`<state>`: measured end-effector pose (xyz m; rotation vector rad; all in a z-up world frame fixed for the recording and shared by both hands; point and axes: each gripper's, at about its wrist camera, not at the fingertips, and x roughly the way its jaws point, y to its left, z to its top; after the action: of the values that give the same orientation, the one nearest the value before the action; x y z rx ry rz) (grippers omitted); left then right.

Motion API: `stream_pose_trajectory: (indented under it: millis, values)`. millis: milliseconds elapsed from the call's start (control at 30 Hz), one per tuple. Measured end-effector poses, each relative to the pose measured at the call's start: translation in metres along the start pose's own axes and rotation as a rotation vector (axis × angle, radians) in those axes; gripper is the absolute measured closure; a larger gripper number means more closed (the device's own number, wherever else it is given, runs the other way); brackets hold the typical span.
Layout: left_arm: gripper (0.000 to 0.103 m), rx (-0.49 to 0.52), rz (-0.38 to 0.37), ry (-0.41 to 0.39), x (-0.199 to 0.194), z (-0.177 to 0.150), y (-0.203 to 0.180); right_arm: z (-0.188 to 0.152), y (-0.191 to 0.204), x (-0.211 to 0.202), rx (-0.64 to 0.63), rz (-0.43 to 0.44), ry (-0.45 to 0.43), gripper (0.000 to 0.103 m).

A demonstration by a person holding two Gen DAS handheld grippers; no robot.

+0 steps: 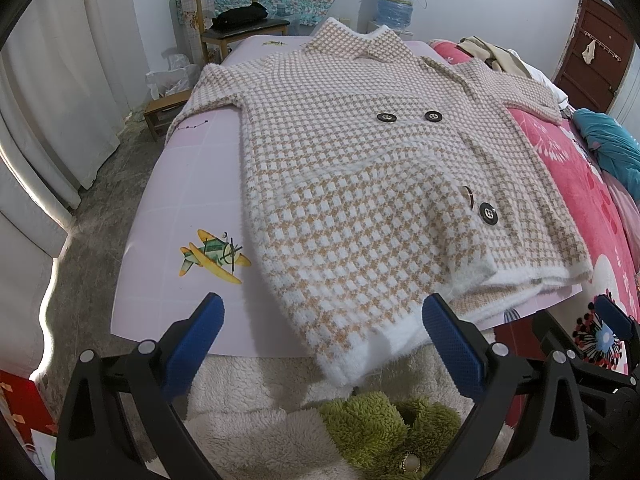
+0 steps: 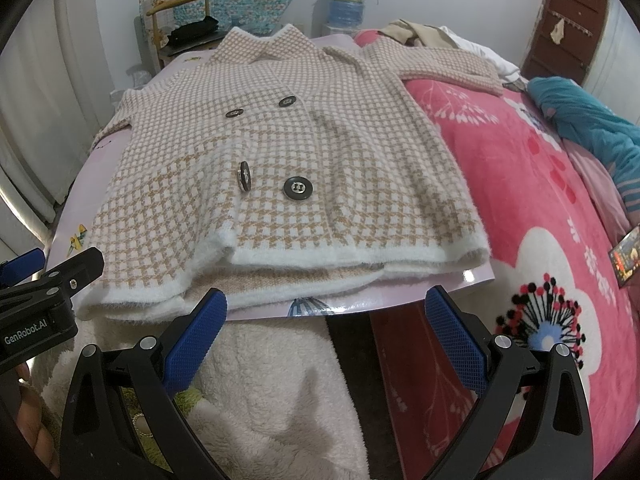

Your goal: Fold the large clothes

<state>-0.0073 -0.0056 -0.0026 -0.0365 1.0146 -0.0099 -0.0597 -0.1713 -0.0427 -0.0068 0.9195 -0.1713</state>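
a fluffy knitted coat with tan and white checks and four dark round buttons (image 1: 372,184), lying face up and flat on a smooth pale pink mat with little cartoon pictures (image 1: 160,216). collar at the far end, white fuzzy hem at the near end, hanging a bit over the mat's near edge. one sleeve out to the left, bent over the mat's side, the other out to the right, onto a bright pink blanket with white flowers (image 2: 520,184).

left gripper with blue pads (image 1: 322,342) spread wide, holding nothing, right above the near left corner of the hem. right gripper with blue pads (image 2: 326,330) spread wide too, empty, just before the middle of the hem. nothing folded yet, probably the very start.

best to pinch the hem at both corners, deep enough to catch both layers, since the thick fluff looks slippery. best to lift both sides together and keep the cloth tight, so no bumps form. sleeves likely need folding in first. careful with the big buttons, one already standing on its edge.

mat on a bed. under the grippers, a cream fleecy cloth with a green fuzzy patch (image 1: 372,428). farther off, a wooden chair with a black bundle on the seat (image 1: 236,20), a big blue water bottle (image 1: 396,0), a teal cloth on the wall, white curtains at the left, a dark red door (image 2: 568,28) at the right, a grey floor.
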Motion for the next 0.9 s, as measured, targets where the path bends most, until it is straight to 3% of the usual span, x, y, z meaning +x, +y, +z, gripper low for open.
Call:
stream_pose_trajectory:
  millis: [900]
  values:
    - [0.005,0.009,0.012,-0.011,0.0038,0.0053,0.0068,0.0075,-0.0004,-0.0036,0.011,-0.001,-0.021,0.007]
